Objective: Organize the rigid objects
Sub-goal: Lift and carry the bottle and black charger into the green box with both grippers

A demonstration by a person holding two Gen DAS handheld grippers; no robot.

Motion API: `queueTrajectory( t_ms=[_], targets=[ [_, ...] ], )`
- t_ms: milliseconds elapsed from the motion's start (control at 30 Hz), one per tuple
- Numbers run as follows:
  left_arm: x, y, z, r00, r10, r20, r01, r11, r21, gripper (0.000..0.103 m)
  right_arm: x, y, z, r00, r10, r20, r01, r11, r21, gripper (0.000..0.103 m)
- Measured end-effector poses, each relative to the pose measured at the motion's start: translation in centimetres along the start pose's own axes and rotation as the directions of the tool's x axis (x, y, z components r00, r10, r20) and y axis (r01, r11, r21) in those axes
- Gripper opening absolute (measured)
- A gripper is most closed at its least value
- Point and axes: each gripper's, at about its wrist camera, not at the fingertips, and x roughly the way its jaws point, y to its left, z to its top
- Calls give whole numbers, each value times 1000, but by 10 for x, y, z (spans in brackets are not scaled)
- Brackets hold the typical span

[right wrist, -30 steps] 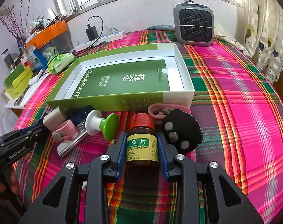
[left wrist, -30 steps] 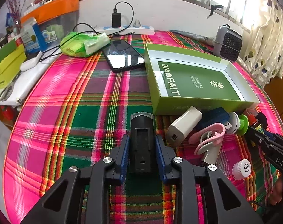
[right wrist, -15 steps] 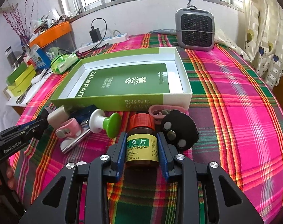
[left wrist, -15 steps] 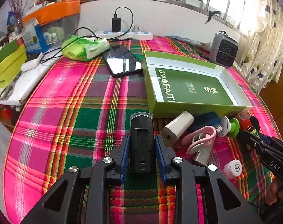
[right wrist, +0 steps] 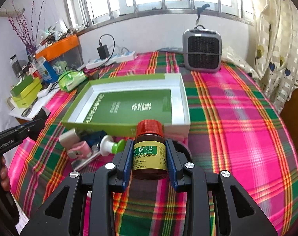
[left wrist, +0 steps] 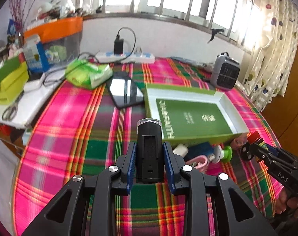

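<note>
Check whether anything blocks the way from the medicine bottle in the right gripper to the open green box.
Nothing visible does. The right gripper holds the medicine bottle raised in front of the green box; only the box's low front wall lies ahead, with the loose items left of the bottle, and the box interior looks empty.

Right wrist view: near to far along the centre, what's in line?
Right hand-held gripper → brown medicine bottle with red cap → green-and-white box → grey fan heater.

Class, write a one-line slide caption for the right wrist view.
Right gripper holds a red-capped medicine bottle above the plaid cloth, facing the open green box.
</note>
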Motion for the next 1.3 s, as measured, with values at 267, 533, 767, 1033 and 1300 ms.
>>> queueTrajectory(
  t_ms=[267,533,767,1033,1300],
  targets=[
    [-4,-12,27,999,-12,50,11,1000,21,26,-3,-5,26,1000,-2,30,2,1000,-3,33],
    [14,-22,50,999,-24,46,22,999,50,26,7,-17,53,999,-13,34,13,1000,-11,33],
    [43,-26,65,999,-30,15,29,999,45,26,29,-25,75,1000,-13,13,13,1000,-23,33],
    [83,-29,81,999,-26,-33,28,998,54,26,68,-29,90,999,-4,-41,2,999,-48,33],
    [118,-30,81,995,-11,-95,18,997,72,26,106,-32,93,993,-4,-114,-4,997,-71,33]
  ],
)
